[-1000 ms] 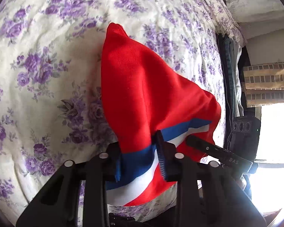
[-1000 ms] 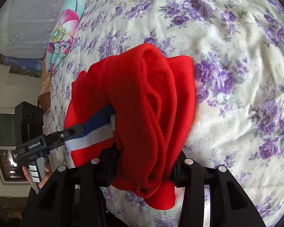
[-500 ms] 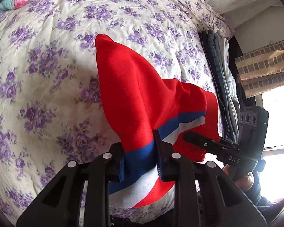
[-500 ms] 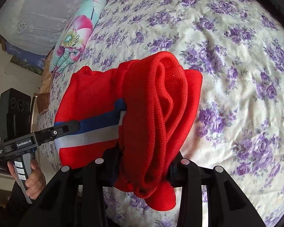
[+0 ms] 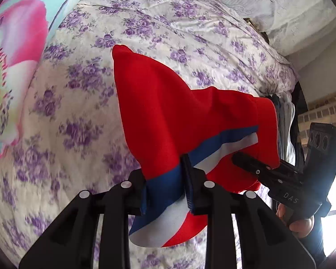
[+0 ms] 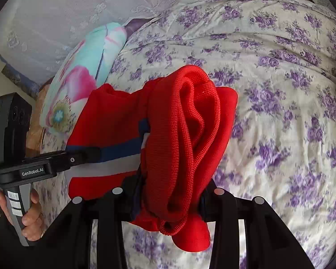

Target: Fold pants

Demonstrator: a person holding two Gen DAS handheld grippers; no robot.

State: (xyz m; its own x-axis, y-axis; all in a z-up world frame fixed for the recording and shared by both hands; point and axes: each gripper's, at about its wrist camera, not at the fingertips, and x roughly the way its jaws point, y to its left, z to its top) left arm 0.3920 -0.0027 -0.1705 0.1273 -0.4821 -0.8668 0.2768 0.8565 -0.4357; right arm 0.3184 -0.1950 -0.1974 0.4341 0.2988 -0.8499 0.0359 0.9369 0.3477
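Note:
The red pants (image 5: 179, 121) with a blue and white side stripe hang between both grippers above the flowered bed. My left gripper (image 5: 165, 190) is shut on the striped edge of the pants. My right gripper (image 6: 170, 199) is shut on the bunched ribbed waistband (image 6: 190, 134). The right gripper (image 5: 268, 170) also shows in the left wrist view at the pants' right side. The left gripper (image 6: 78, 157) shows in the right wrist view at the pants' left side. The far end of the pants (image 5: 123, 53) points toward the pillow.
The bed (image 5: 190, 22) has a cream cover with purple flowers. A turquoise and pink pillow (image 6: 82, 67) lies at the head, also seen in the left wrist view (image 5: 15, 44). Dark clothes (image 5: 284, 116) hang at the bed's right edge. A lace curtain (image 6: 56, 11) is behind.
Both grippers have lifted the pants and tilted up toward the head of the bed. The pillow and curtain have come into view. The grips are unchanged.

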